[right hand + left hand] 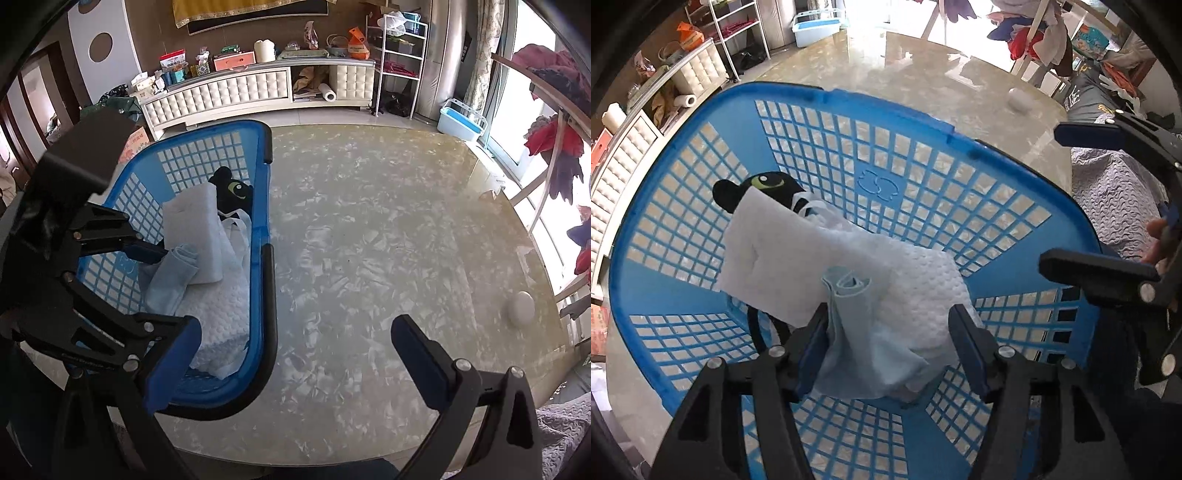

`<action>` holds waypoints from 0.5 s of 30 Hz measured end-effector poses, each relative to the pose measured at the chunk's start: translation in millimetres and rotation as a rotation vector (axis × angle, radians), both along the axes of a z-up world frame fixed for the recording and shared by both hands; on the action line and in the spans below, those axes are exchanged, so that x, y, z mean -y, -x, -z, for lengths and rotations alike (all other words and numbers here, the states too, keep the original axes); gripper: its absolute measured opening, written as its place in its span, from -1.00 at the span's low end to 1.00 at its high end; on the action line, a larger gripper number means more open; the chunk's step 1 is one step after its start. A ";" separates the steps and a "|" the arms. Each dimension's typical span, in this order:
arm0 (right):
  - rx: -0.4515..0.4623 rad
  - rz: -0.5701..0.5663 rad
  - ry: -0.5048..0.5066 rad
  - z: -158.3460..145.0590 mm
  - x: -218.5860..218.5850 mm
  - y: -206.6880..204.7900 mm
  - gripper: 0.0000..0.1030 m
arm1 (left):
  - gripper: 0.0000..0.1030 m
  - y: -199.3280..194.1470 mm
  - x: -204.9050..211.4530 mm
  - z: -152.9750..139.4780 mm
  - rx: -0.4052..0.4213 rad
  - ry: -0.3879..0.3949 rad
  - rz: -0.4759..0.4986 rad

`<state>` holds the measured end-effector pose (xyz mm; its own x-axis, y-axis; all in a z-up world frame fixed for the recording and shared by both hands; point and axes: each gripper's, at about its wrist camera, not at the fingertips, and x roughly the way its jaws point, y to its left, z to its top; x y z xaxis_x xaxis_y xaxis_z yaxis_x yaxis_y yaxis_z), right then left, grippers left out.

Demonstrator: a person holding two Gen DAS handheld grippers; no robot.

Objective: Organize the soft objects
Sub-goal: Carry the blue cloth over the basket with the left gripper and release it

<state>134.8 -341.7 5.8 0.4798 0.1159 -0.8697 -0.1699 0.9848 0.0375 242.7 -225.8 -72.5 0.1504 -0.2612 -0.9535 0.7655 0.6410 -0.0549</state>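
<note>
Left wrist view: your left gripper (pixel 892 328) points down into the blue basket (pixel 827 94), fingers spread apart.
Cloth: the light blue cloth (pixel 857 332) sits between your fingers, brushing the left pad (pixel 814 354); the right pad (pixel 971 350) stands clear of it, so nothing's pinched.
Under it: a white textured towel (pixel 923 280) and a smooth white folded cloth (pixel 768 251) just ahead of your fingertips, with a black plush toy (pixel 764 186) poking out beyond them.
Edges: the basket's far rim curves well past the fingertips, lattice walls on both sides, free floor to the left of the pile.
Right wrist view: your right gripper (pixel 295 350) hangs over the marble table (pixel 388 229), fingers wide, nothing between them.
Basket edge: the basket's black-trimmed near rim (pixel 271 295) runs just inside your left finger (pixel 173 362).
Open room: bare tabletop ahead and to the right; only a small white round object (pixel 521 306) near the table's far right edge.
Other tool: the left gripper reaches in from the left, touching the cloth.
</note>
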 end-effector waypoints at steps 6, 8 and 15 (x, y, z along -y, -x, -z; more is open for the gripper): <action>0.010 0.014 -0.001 -5.6 2.4 3.4 1.00 | 0.88 3.1 -7.1 -17.6 0.046 0.023 -0.020; 0.014 0.019 -0.004 -7.6 2.8 5.2 1.00 | 0.91 7.3 -9.8 -26.8 0.059 0.044 -0.026; 0.026 0.019 -0.002 -16.2 -1.2 11.1 0.99 | 0.99 30.1 -22.7 -56.0 0.176 0.041 -0.046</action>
<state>123.7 -340.6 22.0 0.5040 0.1085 -0.8568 -0.1518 0.9878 0.0358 212.5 -203.1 -16.5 0.3268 -0.2887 -0.8999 0.7356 0.6755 0.0504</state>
